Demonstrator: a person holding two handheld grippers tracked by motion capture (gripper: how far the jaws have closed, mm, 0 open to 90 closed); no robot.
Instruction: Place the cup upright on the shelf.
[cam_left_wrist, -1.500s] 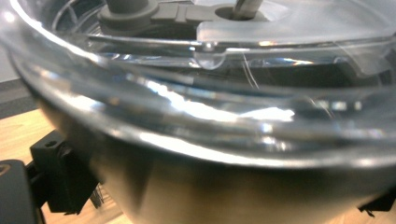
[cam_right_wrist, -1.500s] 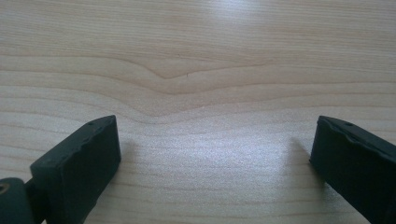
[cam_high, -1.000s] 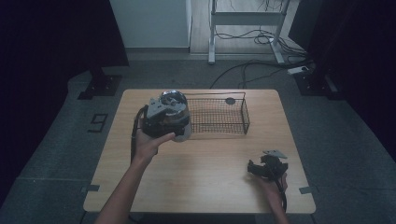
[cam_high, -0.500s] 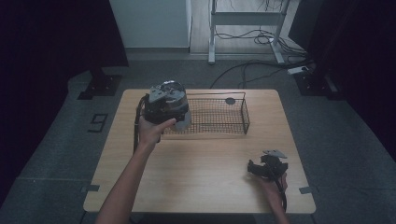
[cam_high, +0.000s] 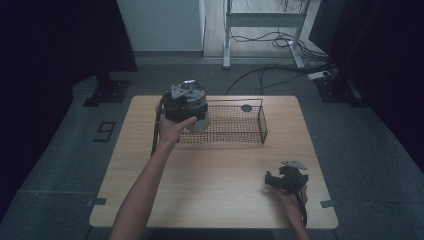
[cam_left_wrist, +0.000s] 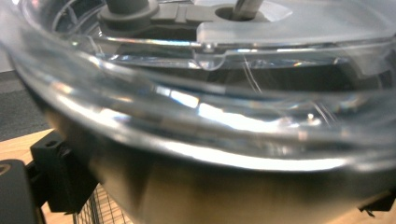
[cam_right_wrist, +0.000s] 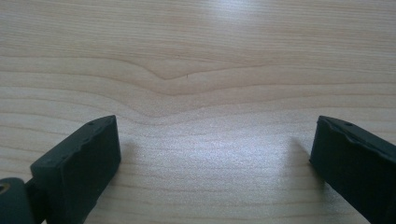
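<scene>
A clear lidded container (cam_left_wrist: 224, 116) with a grey fitting on its lid sits very close in the left gripper view, between two black fingers (cam_left_wrist: 60, 179). My left gripper (cam_high: 188, 108) is shut on this container (cam_high: 199, 123) and holds it over the left end of a black wire basket (cam_high: 240, 139). Near the table's front right, my right gripper (cam_high: 281, 181) rests low and stands open. In the right gripper view its fingers (cam_right_wrist: 79, 163) are wide apart, and between them the gripper (cam_right_wrist: 215, 154) holds nothing over bare wood.
The wire basket stands at the back middle of the wooden table (cam_high: 215, 175), with a small dark round thing (cam_high: 246, 108) at its far side. A cable (cam_high: 155, 132) hangs from the left gripper. Dark floor, desk legs and cables lie beyond the table.
My left gripper has carried the container a little farther away, toward the basket's left end. The right gripper has stayed in place.
</scene>
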